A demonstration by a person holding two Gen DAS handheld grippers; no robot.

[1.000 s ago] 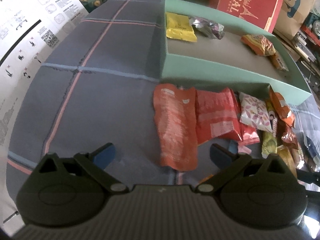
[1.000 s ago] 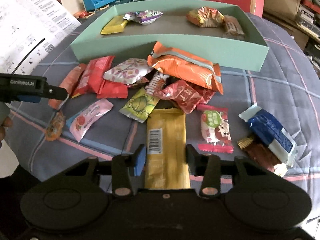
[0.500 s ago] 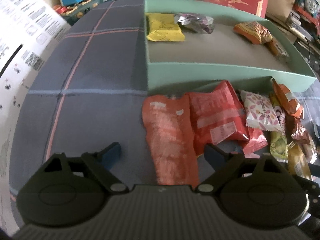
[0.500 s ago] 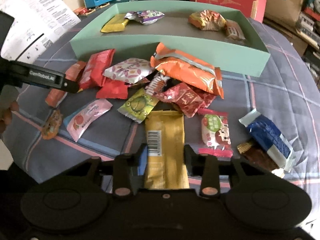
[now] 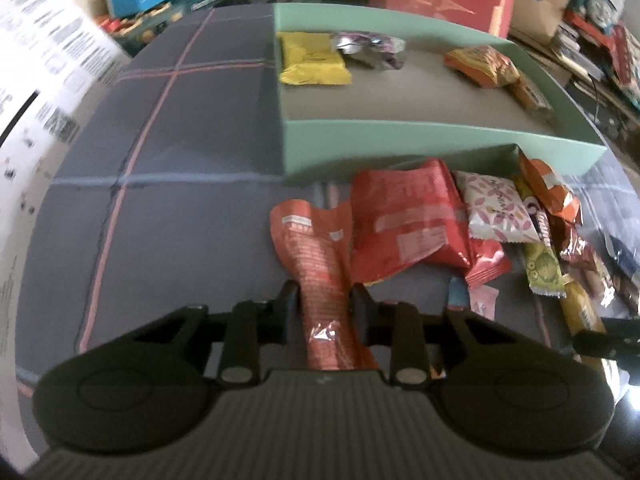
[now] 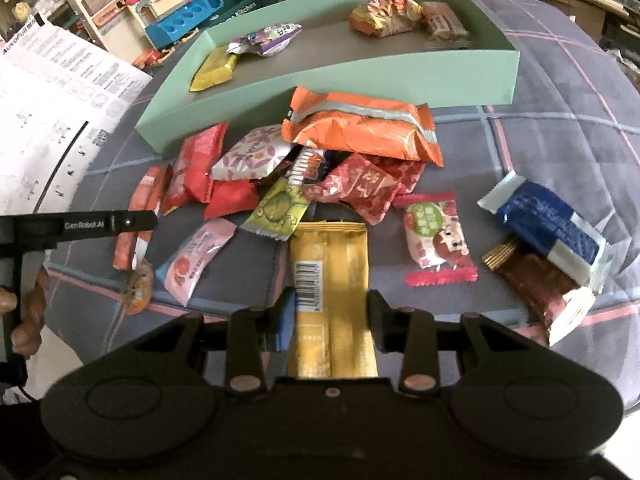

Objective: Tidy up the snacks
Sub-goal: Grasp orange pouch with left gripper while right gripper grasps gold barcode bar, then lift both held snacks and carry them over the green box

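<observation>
Left gripper: jaws drawn in on the near end of a long orange-red sachet, which is pinched and creased between them; it reads as held. Its far end lies on the plaid cloth, just short of the green tray front wall.

Right gripper: jaws narrowed about the near end of a yellow wafer pack, its pads at or just off either long edge. Contact cannot be confirmed. The pack lies flat on the cloth, nearer than the tray and in front of the loose pile.

Handling, as judgement: both items are light film wrappers, soft and slippery. The sachet buckles under a pinch, so a grip near one end will let the rest hang. The wafer pack looks stiffer and possibly brittle inside; it is best taken across its width with modest pressure.

Count, tray interior, right wrist view: four items.
- One yellow packet, left end.
- One silver-purple candy, beside it.
- One orange-gold packet, right end.
- One brown bar, touching it.

Count, cloth in front of the tray: about fourteen loose items visible, with overlap in the pile making the figure uncertain. Largest is the orange pack, close against the tray front wall. The blue-white pack and brown bar beneath it lie well right of the pile.
</observation>
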